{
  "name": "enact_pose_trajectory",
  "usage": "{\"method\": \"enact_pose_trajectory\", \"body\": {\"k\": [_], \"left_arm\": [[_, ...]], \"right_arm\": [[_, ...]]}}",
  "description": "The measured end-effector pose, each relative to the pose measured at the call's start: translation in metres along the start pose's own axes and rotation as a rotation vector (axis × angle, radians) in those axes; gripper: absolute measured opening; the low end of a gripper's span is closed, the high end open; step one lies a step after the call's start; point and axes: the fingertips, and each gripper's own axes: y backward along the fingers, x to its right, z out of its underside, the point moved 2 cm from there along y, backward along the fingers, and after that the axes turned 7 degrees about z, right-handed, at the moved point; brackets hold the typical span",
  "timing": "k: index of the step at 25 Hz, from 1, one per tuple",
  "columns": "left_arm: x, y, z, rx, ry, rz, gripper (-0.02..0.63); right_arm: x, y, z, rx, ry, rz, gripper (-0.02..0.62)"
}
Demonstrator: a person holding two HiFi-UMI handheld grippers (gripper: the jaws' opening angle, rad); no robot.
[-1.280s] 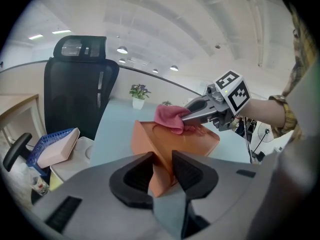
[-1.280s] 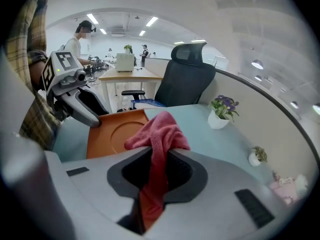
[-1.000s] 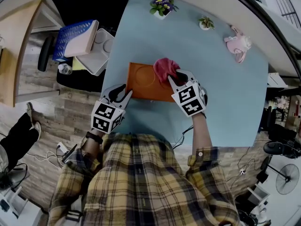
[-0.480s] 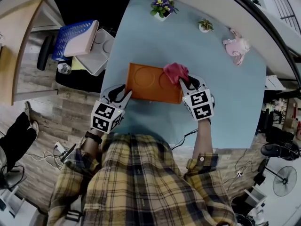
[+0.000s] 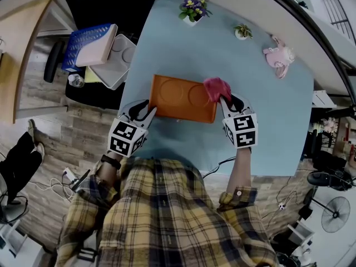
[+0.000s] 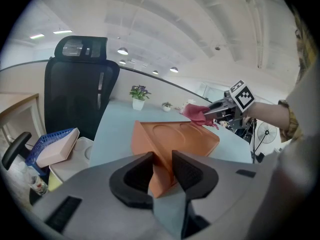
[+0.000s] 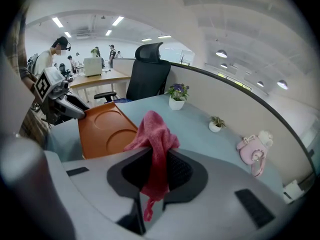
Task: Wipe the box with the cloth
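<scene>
Left gripper (image 6: 161, 170): jaws clamped on the near corner of the box (image 6: 176, 138), with a pad pressing each side of the orange edge.
Right gripper (image 7: 156, 171): jaws pinched on the cloth (image 7: 154, 133). It's pink knit, bunched above the pads, with a tail hanging out below them.

Box: orange and flat, two round recesses in the top face. It lies on the light-blue table (image 5: 272, 127), close to the person's edge.
Head view: the left gripper holds the box's 7 o'clock corner. The cloth sits at its 2 o'clock corner, and the right gripper comes in from 4 o'clock. The cloth overlaps that corner; can't tell if it actually touches the surface.

Markings: black-on-white square code patterns on each marker cube (image 5: 127, 138).

Further out on the table, clocked from the box:
- white pot with purple flowers (image 5: 192, 8) at 12 o'clock
- small green plant (image 5: 242, 30) at 1 o'clock
- small pink bag (image 5: 281, 53) at 2 o'clock

All three are near the far edge, well apart from the box.

Off the table at 10 o'clock: blue basket (image 5: 78, 49) with a beige flat item on top, just beside a white tray (image 5: 114, 65). Black office chair (image 6: 80, 99) stands at the table's far left end.
</scene>
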Motion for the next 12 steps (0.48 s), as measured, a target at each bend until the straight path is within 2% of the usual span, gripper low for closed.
{"method": "enact_pose_trajectory", "body": {"k": [5, 12], "left_arm": [[0.0, 0.0, 0.0, 0.005, 0.001, 0.001, 0.117], [-0.001, 0.0, 0.0, 0.003, 0.0, 0.001, 0.117]], "right_arm": [[-0.025, 0.018, -0.026, 0.084, 0.06, -0.034, 0.067], [-0.088, 0.022, -0.081, 0.222, 0.087, -0.192, 0.067]]}}
